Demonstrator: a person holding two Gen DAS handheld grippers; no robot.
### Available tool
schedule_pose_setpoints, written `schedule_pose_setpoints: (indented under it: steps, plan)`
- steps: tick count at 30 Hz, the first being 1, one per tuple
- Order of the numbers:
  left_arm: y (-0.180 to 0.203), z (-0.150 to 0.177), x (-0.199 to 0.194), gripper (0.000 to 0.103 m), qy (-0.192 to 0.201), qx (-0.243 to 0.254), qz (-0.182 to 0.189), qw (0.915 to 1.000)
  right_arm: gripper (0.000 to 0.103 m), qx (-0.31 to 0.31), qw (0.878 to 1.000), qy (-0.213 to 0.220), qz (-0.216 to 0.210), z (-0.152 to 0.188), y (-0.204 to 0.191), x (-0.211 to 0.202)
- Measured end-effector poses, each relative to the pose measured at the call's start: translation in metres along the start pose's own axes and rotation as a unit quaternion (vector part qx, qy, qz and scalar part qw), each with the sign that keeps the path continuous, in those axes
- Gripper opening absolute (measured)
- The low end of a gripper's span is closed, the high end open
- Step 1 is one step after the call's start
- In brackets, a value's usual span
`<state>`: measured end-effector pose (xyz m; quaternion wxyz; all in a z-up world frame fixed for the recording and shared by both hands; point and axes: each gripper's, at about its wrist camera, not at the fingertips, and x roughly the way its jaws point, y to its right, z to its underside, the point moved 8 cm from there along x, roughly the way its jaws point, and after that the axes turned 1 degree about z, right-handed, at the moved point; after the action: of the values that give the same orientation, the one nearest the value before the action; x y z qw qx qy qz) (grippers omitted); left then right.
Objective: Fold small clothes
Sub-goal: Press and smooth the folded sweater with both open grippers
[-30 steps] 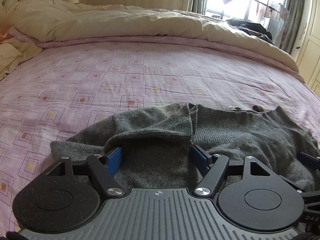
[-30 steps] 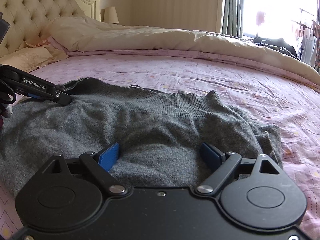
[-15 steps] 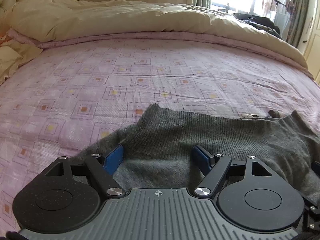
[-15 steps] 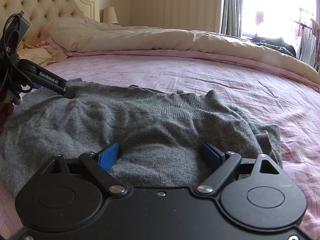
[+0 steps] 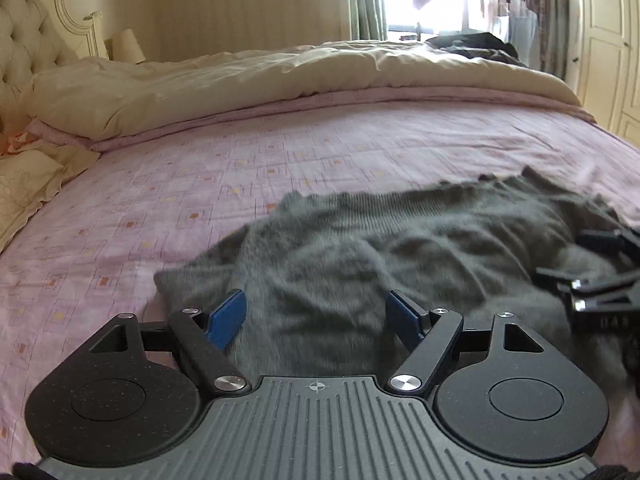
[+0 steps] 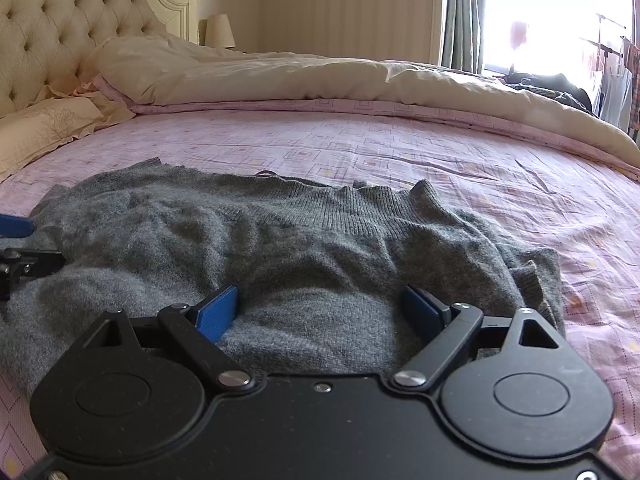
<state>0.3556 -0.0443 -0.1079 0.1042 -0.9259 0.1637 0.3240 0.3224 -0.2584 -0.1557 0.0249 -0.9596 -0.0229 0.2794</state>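
Note:
A grey knitted sweater [image 5: 400,240] lies spread and rumpled on the pink patterned bed sheet [image 5: 280,168]; it also shows in the right wrist view [image 6: 280,240]. My left gripper [image 5: 316,312] is open over the sweater's near left part, with nothing between its blue pads. My right gripper [image 6: 320,308] is open over the sweater's near right part, its pads resting against the knit. The right gripper also shows at the right edge of the left wrist view [image 5: 600,280], and the left gripper at the left edge of the right wrist view [image 6: 20,248].
A cream duvet [image 6: 340,80] is bunched along the far side of the bed. A tufted headboard [image 6: 60,28] and pillows [image 6: 48,124] are at the left. Dark clothes [image 5: 472,46] lie by the window at the far right.
My left gripper has let go of the folded-over sweater edge, which now lies flat, and has pulled back and up. The right gripper has hardly moved.

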Motion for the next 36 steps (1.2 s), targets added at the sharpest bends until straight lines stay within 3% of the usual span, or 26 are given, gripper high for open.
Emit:
schedule_pose_setpoints:
  steps: [5, 8, 11, 21, 25, 29, 33, 36]
  plan:
    - [-0.019, 0.032, -0.009, 0.081, 0.016, -0.022, -0.028, 0.9992, 0.088, 0.001, 1.000, 0.000, -0.001, 0.000, 0.001, 0.000]
    - [-0.040, 0.044, -0.012, 0.092, 0.027, -0.081, -0.015, 0.9963, 0.088, 0.002, 1.000, 0.000, -0.001, -0.001, 0.001, 0.000]
    - [-0.051, 0.047, -0.013, 0.093, 0.040, -0.130, 0.011, 0.9907, 0.088, 0.002, 1.000, 0.000, 0.000, -0.001, 0.001, 0.000]
    - [-0.045, 0.050, -0.010, 0.094, 0.038, -0.107, -0.014, 0.9934, 0.093, -0.004, 1.000, -0.005, 0.003, -0.003, 0.002, -0.006]
    - [-0.045, 0.052, -0.010, 0.094, 0.036, -0.105, -0.017, 0.9937, 0.096, -0.027, 0.999, -0.018, 0.027, 0.002, 0.012, -0.020]
    - [-0.044, 0.052, -0.009, 0.095, 0.035, -0.103, -0.019, 0.9939, 0.096, -0.001, 0.998, -0.018, 0.061, -0.003, 0.021, -0.040]
    - [-0.044, 0.051, -0.008, 0.095, 0.034, -0.100, -0.021, 0.9942, 0.097, -0.009, 0.999, 0.033, 0.022, -0.030, -0.012, -0.062]
    - [-0.044, 0.051, -0.008, 0.095, 0.034, -0.101, -0.019, 0.9941, 0.097, -0.037, 0.999, 0.022, 0.000, -0.035, -0.045, -0.054]
